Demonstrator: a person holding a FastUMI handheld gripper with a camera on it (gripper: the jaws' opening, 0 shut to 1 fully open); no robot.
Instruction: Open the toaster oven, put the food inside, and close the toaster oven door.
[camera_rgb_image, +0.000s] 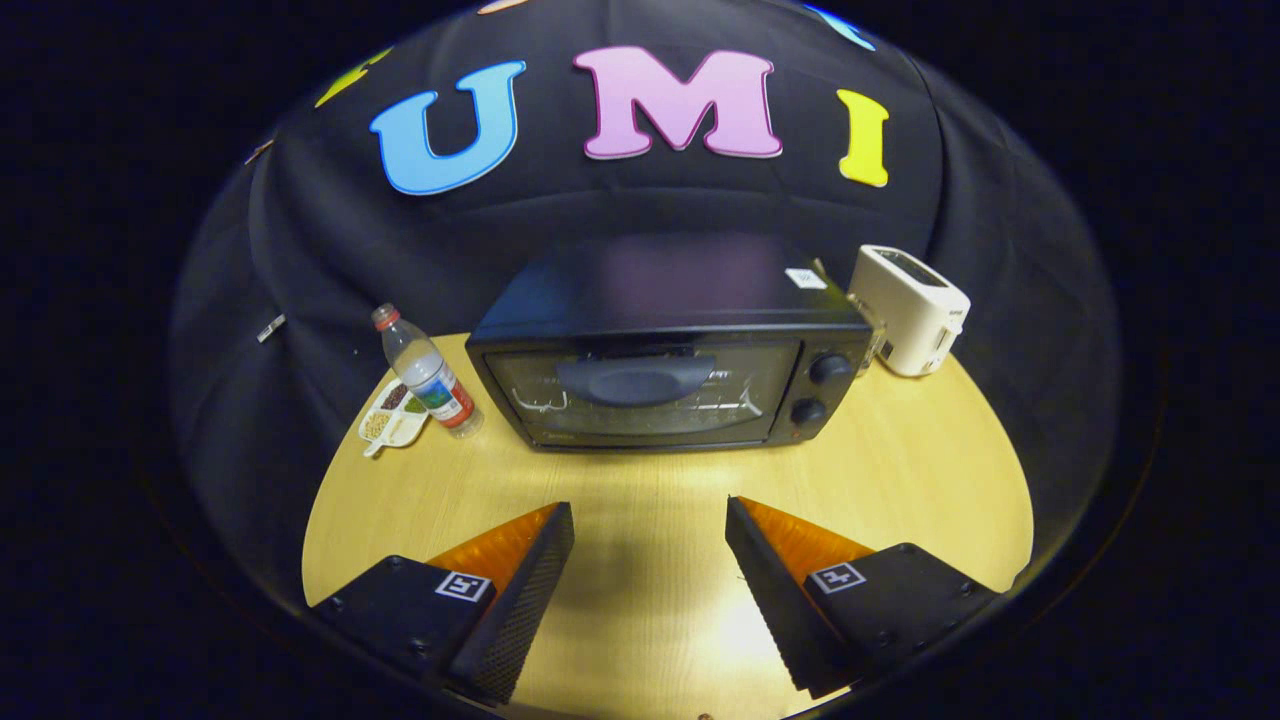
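A black toaster oven (665, 360) stands at the back of the wooden table (900, 470), its glass door shut and the dark handle (637, 379) across the top of the door. Two knobs (828, 368) sit on its right side. Left of the oven lies a small white dish of food (393, 413) with several compartments. My gripper (650, 515) hovers over the table in front of the oven, fingers wide open with nothing between them; the oven is well beyond the fingertips.
A plastic water bottle (428, 374) stands just left of the oven, beside the food dish. A white pop-up toaster (908, 310) sits at the oven's right rear. Bare wood lies between my fingers and the oven.
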